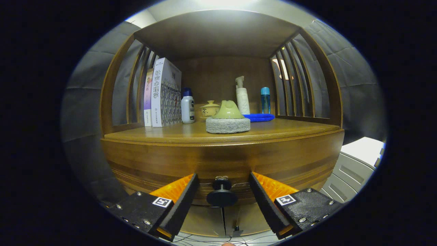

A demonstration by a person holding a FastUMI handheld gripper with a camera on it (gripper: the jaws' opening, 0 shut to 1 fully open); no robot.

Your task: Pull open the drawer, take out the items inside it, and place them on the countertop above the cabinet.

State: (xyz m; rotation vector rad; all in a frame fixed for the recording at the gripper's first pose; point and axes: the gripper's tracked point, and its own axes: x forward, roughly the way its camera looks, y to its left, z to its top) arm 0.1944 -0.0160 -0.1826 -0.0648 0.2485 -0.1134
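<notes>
Drawer (222,164) shut, lower centre of frame, one knob (222,191) | your gripper (223,181) spread wide, knob between its fingers, untouched | countertop (273,131) mid-frame: one scrubber (228,119), two books (160,92), three bottles (187,109), one blue cloth (259,117)

Printed down the spine of the white book (157,92): 社会心理学, with smaller lines above and below too fine to make out. Vertical lettering on the pump bottle (243,99) and a dark character on the lidded cup (209,110), neither legible. Square black-and-white code markers, wordless, on both fingers (161,202) of the gripper (223,176), spread apart either side of the drawer knob (222,195).
</notes>
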